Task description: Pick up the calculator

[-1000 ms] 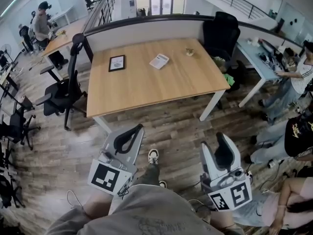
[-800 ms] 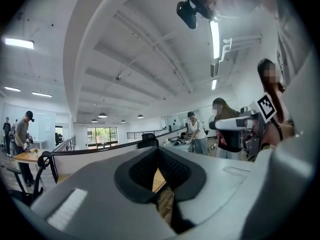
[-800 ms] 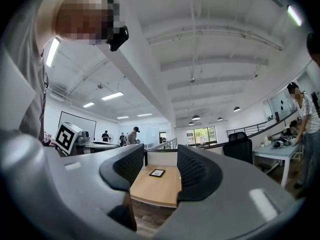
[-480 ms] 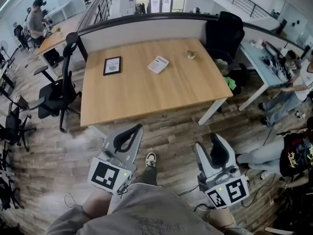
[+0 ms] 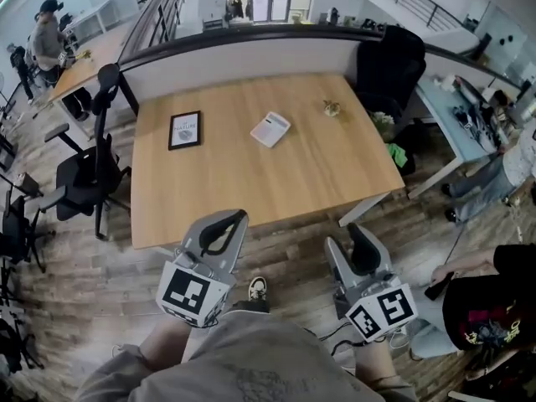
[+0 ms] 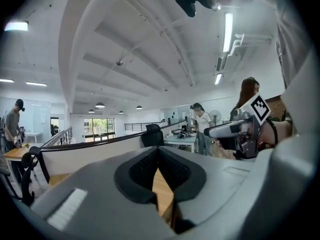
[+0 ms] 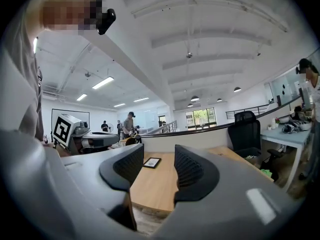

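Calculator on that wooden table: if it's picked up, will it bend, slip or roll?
The calculator looks like a flat, hard slab, so it probably stays stiff and won't roll. It lies flat on the table, so gripping its thin edges may be tricky, and its pale casing looks smooth, so it might slip.

Head cam: high, steep down onto desk [image 5: 234, 174]. Gripper cams: low, fwd; all share desk.

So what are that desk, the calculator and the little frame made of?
The desk looks like light wood or wood-look laminate, matte, with faint grain streaks. The calculator is probably white plastic, but it is too small to be sure. The frame has a dark border; its material is unclear.
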`<state>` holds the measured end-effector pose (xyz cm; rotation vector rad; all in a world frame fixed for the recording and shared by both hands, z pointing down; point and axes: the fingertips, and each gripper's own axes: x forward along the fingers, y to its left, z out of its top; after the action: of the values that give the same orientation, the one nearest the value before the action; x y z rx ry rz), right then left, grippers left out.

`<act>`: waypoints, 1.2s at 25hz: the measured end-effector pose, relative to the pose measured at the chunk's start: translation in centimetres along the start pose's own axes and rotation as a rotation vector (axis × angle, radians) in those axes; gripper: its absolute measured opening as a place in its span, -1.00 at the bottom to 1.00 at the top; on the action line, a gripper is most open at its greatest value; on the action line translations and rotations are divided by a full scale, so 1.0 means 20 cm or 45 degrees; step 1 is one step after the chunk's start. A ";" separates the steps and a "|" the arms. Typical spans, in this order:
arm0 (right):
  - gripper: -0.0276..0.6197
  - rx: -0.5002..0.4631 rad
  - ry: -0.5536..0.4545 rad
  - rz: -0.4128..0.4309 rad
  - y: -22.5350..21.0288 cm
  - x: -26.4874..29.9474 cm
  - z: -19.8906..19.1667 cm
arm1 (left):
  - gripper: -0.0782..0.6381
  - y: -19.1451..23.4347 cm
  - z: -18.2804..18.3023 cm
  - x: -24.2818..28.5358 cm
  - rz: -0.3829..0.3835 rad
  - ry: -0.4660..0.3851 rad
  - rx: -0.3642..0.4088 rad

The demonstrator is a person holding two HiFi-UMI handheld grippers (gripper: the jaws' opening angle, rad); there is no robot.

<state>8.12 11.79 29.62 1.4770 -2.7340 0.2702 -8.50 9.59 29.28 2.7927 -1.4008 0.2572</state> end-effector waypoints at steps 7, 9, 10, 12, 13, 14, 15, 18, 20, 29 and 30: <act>-0.32 0.012 0.056 0.012 -0.11 0.41 -0.02 | -0.78 0.26 -0.05 0.27 -0.039 0.000 0.010; -0.32 0.021 0.072 0.018 -0.14 0.49 -0.03 | -0.78 0.32 -0.07 0.31 -0.045 0.001 0.009; -0.32 0.024 0.081 0.021 -0.15 0.52 -0.04 | -0.78 0.34 -0.08 0.33 -0.045 0.005 0.007; -0.32 0.027 0.096 0.026 -0.17 0.58 -0.06 | -0.78 0.39 -0.10 0.37 -0.038 0.016 0.001; -0.32 0.030 0.102 0.028 -0.19 0.61 -0.08 | -0.78 0.42 -0.11 0.39 -0.034 0.020 -0.004; -0.32 0.034 0.108 0.032 -0.21 0.64 -0.09 | -0.78 0.44 -0.12 0.41 -0.030 0.024 -0.013; -0.32 0.041 0.114 0.037 -0.23 0.67 -0.10 | -0.78 0.46 -0.13 0.43 -0.027 0.027 -0.025; -0.32 0.057 0.132 0.056 -0.31 0.76 -0.12 | -0.78 0.50 -0.14 0.51 -0.010 0.035 -0.041; -0.32 0.063 0.142 0.071 -0.37 0.82 -0.14 | -0.78 0.53 -0.15 0.57 0.009 0.041 -0.039; -0.32 0.064 0.203 0.204 -0.71 1.13 -0.12 | -0.78 0.64 -0.16 0.94 0.129 0.099 -0.064; -0.32 0.060 0.208 0.220 -0.76 1.17 -0.11 | -0.78 0.65 -0.15 0.99 0.146 0.102 -0.067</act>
<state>7.73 -15.33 36.39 1.1710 -2.7410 0.4411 -7.77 -13.71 34.37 2.6334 -1.5273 0.3251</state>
